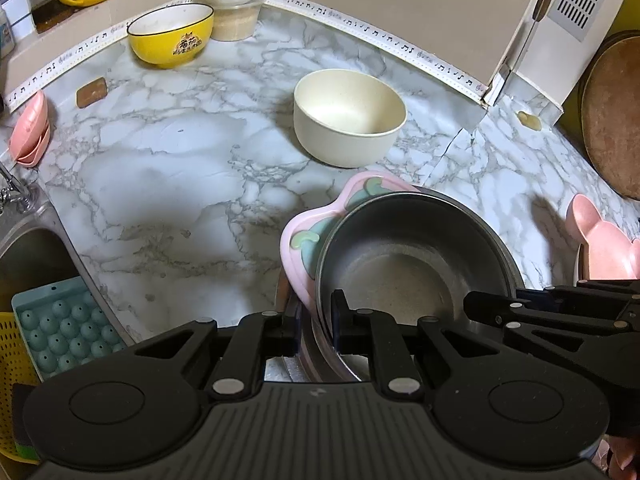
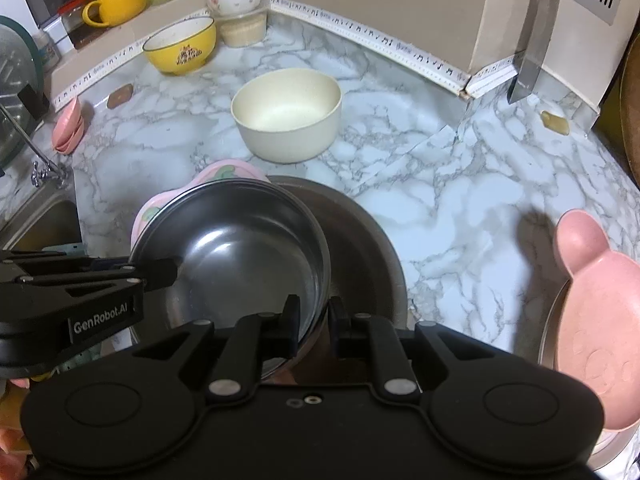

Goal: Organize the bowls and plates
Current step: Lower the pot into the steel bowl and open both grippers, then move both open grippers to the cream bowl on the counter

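Steel bowl [image 2: 236,248] tilted, mouth upward

Steel bowl [image 2: 236,236] on flower plate [image 2: 224,174], beige bowl [image 2: 286,114] behind, bear plate [image 2: 596,320] right.

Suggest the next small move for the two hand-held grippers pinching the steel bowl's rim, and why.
Probably lift the steel bowl straight up a little, both together. The left hand-held gripper and right hand-held gripper are each shut on its rim at opposite sides, and it sits tilted over the pink plate and a larger steel bowl, so clearing them first seems safest.
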`<state>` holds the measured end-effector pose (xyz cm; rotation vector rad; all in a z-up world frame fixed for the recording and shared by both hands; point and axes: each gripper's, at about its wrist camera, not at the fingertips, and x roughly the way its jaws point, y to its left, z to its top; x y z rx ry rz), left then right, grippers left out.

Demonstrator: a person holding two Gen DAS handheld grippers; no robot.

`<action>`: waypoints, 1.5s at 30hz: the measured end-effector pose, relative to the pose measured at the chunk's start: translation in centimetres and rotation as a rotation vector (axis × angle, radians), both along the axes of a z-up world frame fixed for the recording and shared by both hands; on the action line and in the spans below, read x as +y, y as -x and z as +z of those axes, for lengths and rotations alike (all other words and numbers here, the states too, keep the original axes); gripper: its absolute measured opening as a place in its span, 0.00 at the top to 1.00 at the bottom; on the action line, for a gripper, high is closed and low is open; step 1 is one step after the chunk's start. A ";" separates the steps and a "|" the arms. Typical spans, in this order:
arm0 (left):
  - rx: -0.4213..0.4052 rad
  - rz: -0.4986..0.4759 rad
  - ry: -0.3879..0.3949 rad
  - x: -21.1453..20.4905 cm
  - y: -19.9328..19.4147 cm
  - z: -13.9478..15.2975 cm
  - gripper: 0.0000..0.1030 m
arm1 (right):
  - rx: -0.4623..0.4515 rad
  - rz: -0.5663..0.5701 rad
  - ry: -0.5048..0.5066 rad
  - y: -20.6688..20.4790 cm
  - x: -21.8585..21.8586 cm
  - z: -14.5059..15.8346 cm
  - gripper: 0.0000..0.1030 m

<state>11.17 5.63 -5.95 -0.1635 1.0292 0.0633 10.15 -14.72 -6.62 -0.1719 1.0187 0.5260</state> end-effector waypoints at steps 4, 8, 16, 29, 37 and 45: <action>-0.003 -0.007 -0.004 -0.1 -0.1 -0.1 0.87 | 0.000 0.000 -0.006 -0.1 -0.1 -0.1 0.85; 0.001 -0.015 0.003 -0.1 -0.3 0.0 0.85 | 0.003 0.003 -0.021 -0.3 -0.3 0.0 0.81; 0.006 -0.032 0.020 0.3 -0.4 0.5 0.84 | -0.013 0.005 -0.051 -0.6 -0.6 1.0 0.70; -0.045 -0.074 -0.027 0.9 0.9 2.5 0.82 | -0.066 0.034 -0.094 -0.7 -0.7 3.1 0.60; -0.159 -0.073 -0.076 1.4 1.7 5.4 0.51 | -0.121 0.049 -0.144 -0.8 -1.0 5.2 0.47; -0.234 -0.042 -0.085 2.4 -0.2 7.7 0.38 | -0.176 0.042 -0.194 -1.9 -1.3 7.2 0.32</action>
